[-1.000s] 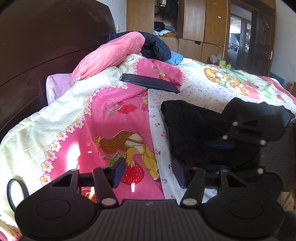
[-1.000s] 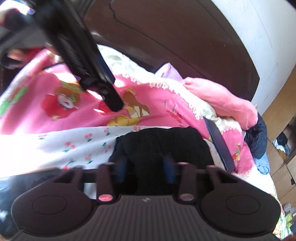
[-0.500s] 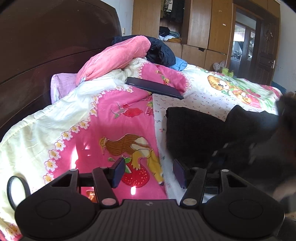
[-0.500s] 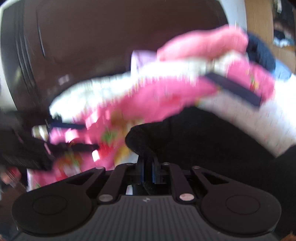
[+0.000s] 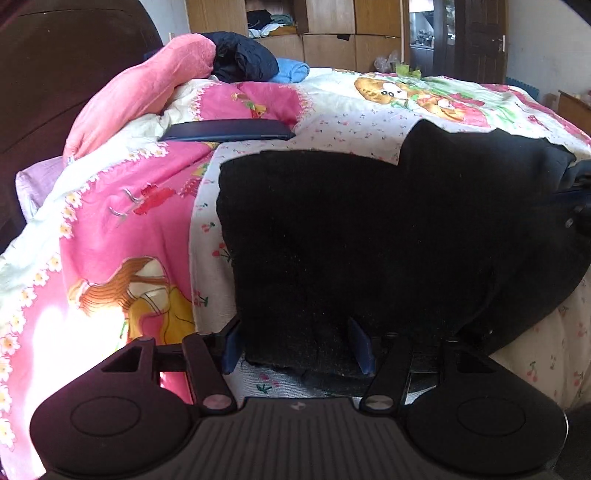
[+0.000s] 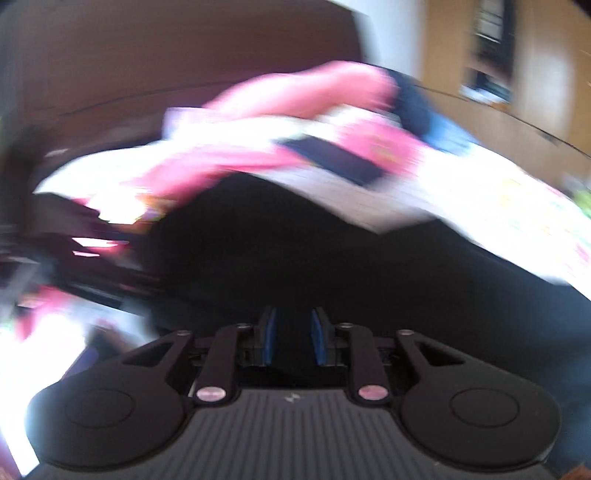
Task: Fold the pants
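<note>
Left tool (image 5: 297, 345) sits low with its fingers spread wide around the near hem of the black pants (image 5: 369, 236) lying on the bed (image 5: 369, 122), right tool (image 6: 293, 338) (blurry view) narrowly apart over them.

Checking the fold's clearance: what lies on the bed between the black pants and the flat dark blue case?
In the left wrist view, only bare white floral sheet separates the black pants from the flat dark blue case; nothing else lies there.

We see a home bedroom: a bed (image 5: 369, 110) with cartoon quilt (image 5: 110, 229), dark headboard (image 5: 55, 74), wooden wardrobe (image 5: 332, 33).
</note>
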A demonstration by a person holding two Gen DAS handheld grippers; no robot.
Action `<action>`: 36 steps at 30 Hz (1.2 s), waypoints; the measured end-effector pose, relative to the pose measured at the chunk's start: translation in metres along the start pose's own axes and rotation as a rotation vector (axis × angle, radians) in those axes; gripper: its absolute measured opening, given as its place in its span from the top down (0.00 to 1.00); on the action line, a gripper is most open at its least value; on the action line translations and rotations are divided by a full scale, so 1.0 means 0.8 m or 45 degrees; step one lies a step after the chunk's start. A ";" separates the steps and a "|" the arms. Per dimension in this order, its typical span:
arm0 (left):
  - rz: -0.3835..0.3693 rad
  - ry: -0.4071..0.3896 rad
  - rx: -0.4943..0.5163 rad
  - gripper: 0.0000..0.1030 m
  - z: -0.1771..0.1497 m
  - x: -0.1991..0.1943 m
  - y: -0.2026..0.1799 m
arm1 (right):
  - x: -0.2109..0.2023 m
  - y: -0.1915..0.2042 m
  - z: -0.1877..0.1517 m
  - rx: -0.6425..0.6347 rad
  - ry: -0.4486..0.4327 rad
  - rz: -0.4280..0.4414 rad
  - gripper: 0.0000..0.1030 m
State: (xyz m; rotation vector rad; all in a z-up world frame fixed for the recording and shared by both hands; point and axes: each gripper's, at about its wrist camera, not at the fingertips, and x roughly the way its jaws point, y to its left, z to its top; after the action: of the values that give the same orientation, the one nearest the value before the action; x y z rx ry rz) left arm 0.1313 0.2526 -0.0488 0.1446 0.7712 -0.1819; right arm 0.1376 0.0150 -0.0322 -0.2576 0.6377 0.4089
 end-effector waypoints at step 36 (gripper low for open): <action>-0.113 -0.370 0.065 0.18 0.180 0.106 -0.362 | -0.016 -0.538 -0.105 1.258 -0.001 -0.652 0.78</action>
State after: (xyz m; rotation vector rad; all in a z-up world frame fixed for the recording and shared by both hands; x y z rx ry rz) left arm 0.2257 -0.0671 -0.0245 0.1290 0.4843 -0.2997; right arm 0.2754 -0.4010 -0.0431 0.5197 0.6772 -0.4158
